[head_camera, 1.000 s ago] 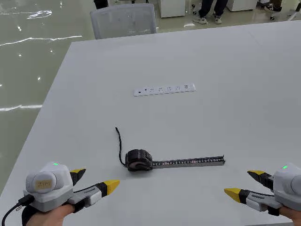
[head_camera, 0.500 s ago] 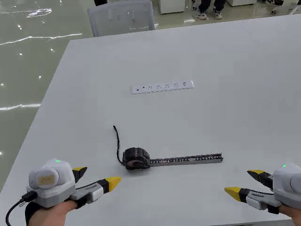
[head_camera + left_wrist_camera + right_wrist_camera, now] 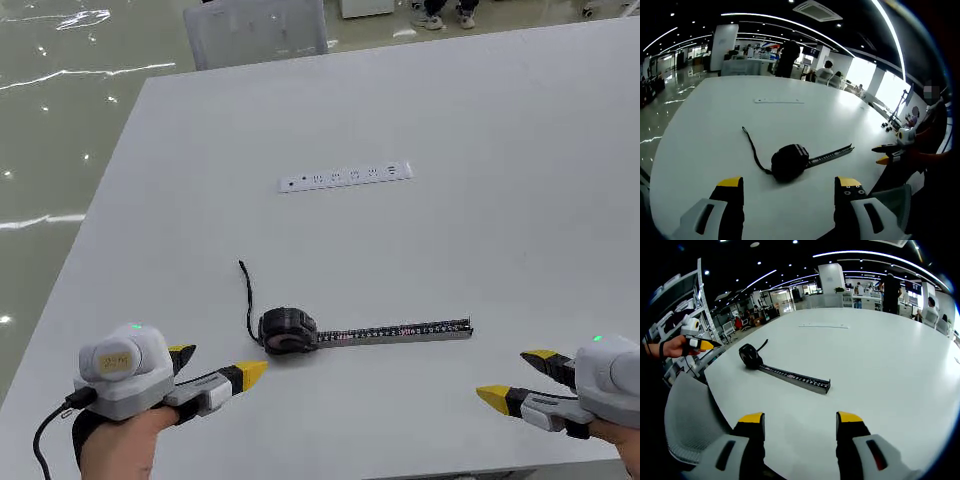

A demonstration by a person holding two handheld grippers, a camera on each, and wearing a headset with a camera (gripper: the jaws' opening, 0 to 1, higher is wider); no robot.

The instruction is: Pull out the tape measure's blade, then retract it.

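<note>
1. Nearest us on the left, the left gripper point(image 3: 218, 362) hovers over the near edge of the tabletop point(image 3: 500, 200). Its jaws are spread and empty, and they point right at the tape point(image 3: 287, 331). We judge it is placed there to steady the case.
2. At the near right, the right gripper point(image 3: 516, 375) also hangs released with nothing between its jaws, aimed left. It sits near the free end of the blade point(image 3: 395, 331) but apart from it, a sensible spot for guiding the tip.
3. A little farther in, between the two grippers, the tape lies on the tabletop. Its blade is run out flat to the right, so we take the pull as done and the retraction as not yet done. We cannot tell whether a lock holds the blade out.
4. The cord point(image 3: 246, 295) trails slack from the case toward the far left, clear of both grippers.
5. Farther off, a power strip point(image 3: 345, 177) lies mid-tabletop, well apart from the work.
6. A chair point(image 3: 255, 30) stands at the far edge.
</note>
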